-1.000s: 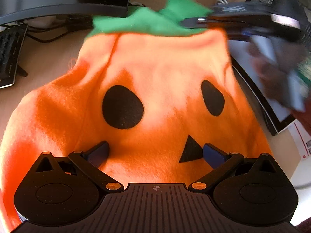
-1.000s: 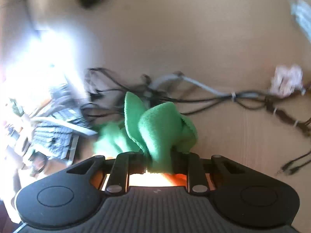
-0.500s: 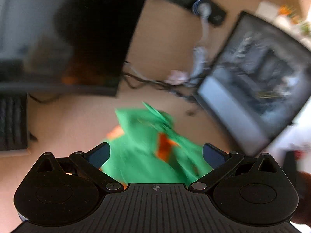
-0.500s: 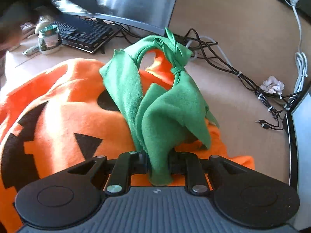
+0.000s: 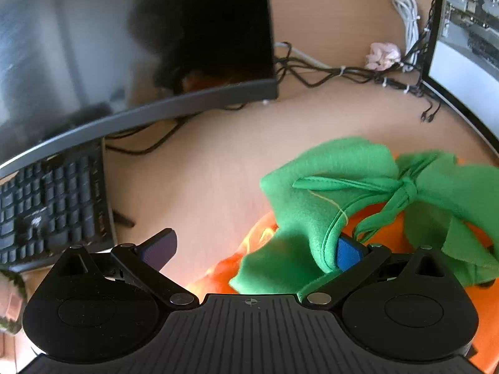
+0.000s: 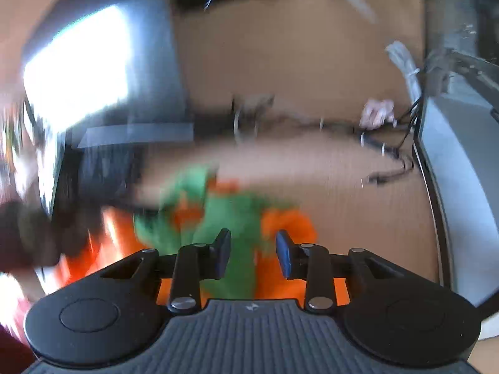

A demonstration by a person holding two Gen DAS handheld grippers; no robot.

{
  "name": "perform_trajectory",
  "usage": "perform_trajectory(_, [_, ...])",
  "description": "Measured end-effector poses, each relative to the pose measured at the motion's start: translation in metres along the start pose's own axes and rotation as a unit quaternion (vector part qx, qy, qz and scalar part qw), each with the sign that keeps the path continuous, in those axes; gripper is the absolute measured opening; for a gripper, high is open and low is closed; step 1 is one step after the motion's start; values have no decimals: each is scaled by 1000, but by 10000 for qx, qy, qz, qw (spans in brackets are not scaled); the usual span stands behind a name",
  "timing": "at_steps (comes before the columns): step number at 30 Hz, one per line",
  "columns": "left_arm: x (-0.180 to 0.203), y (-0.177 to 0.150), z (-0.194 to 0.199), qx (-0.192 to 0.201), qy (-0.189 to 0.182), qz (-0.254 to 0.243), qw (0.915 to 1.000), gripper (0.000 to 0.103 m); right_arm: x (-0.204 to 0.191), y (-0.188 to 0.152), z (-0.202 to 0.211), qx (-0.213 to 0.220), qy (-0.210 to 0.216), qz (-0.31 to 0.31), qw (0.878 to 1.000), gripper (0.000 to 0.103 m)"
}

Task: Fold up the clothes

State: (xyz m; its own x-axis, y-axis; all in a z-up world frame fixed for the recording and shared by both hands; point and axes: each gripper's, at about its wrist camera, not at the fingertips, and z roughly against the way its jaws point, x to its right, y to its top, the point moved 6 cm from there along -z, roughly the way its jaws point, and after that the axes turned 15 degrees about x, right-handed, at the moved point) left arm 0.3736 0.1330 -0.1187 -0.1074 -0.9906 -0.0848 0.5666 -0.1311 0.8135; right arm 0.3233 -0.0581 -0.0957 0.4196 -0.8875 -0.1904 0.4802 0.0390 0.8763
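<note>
Orange fleece with a green collar, my costume [image 5: 327, 218] lies bunched on the desk [image 5: 212, 162] ahead of my left claw [image 5: 252, 251], off to its right side. That claw is spread wide and grips nothing; its right finger [image 5: 349, 254] sits under a fold of the green collar, touching it, while its left finger hangs over bare desk. A knotted green tie [image 5: 405, 190] lies just beyond the right finger. My right claw [image 6: 253, 255] is released too, fingers parted with a gap between them, and the costume [image 6: 224, 215] shows through that gap, badly blurred. Left of my left claw is a keyboard [image 5: 46, 205], with a monitor [image 5: 140, 46] beyond it. Further ahead, cables [image 5: 336, 73] and a pink crumpled wad [image 5: 383, 56] lie near a second screen [image 5: 467, 31]
</note>
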Motion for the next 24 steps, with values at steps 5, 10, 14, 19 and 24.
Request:
perform_trajectory(5, [-2, -19, 23, -121, -410, -325, 9986, 103, -12, 22, -27, 360, 327, -695, 9964, 31])
perform_trajectory(10, [-7, -16, 71, 70, -1535, 118, 9881, 103, -14, -42, -57, -535, 6, -371, 9979, 33])
perform_trajectory(14, [6, 22, 97, 827, -2606, 742, 9590, 103, -13, -55, -60, -692, -90, -351, 9969, 35])
perform_trajectory(19, [28, -5, 58, 151, -2817, 969, 9545, 103, -13, -43, -58, -740, -90, -113, 9972, 37])
perform_trajectory(24, [28, -41, 33, -263, -2734, 1143, 9547, 103, 2, 2, -44, -382, 44, -111, 9992, 70])
